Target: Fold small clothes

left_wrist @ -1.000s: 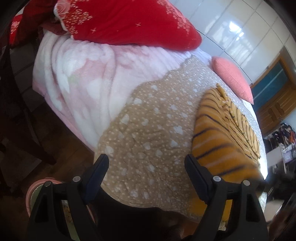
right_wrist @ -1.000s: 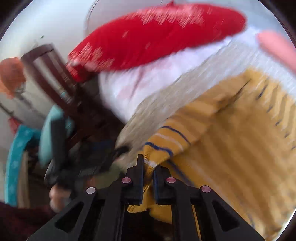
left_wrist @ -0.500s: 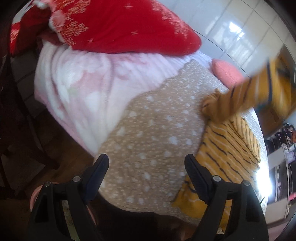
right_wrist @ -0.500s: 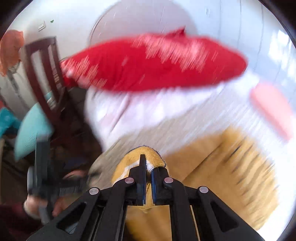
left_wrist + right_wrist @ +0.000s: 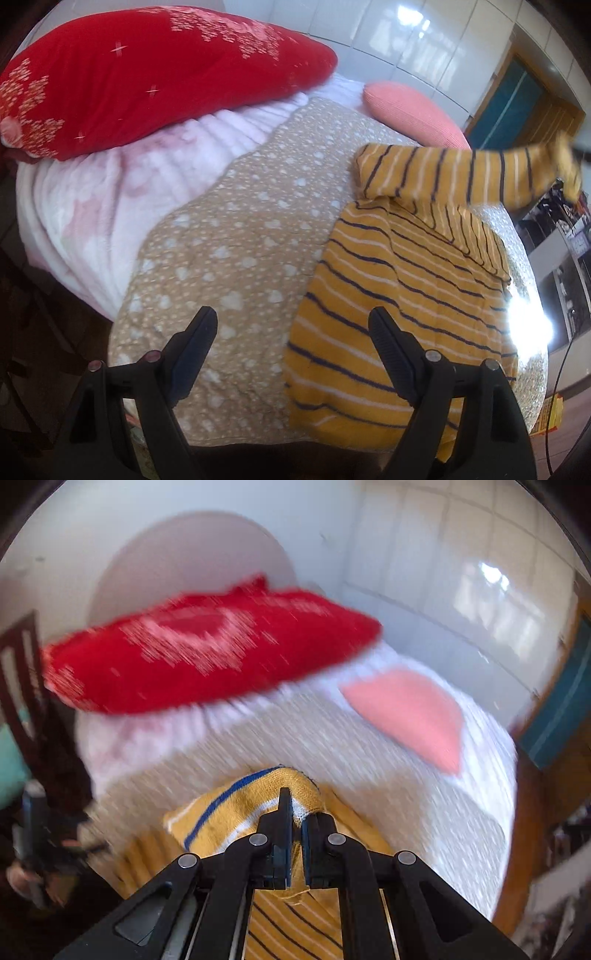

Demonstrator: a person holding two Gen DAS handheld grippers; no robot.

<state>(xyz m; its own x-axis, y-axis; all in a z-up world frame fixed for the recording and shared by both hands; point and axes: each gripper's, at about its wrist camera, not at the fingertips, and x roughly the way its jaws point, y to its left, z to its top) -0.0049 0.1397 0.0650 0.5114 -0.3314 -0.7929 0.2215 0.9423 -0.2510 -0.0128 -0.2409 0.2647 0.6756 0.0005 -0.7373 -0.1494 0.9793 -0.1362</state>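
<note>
Lifted rightward, sweater (image 5: 406, 295) sleeve (image 5: 461, 173) stretches level, clamped in right gripper (image 5: 295, 812); left gripper (image 5: 291, 332) fingers apart.

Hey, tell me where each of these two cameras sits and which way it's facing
Left wrist: rides on the left tongs, open and empty, looking down at the yellow striped sweater on the tan dotted quilt.
Right wrist: rides on the right tongs, shut on the sweater's sleeve, facing the bedhead; a hand shows at left.
Shared: sweater, red pillow, pink pillow.
</note>
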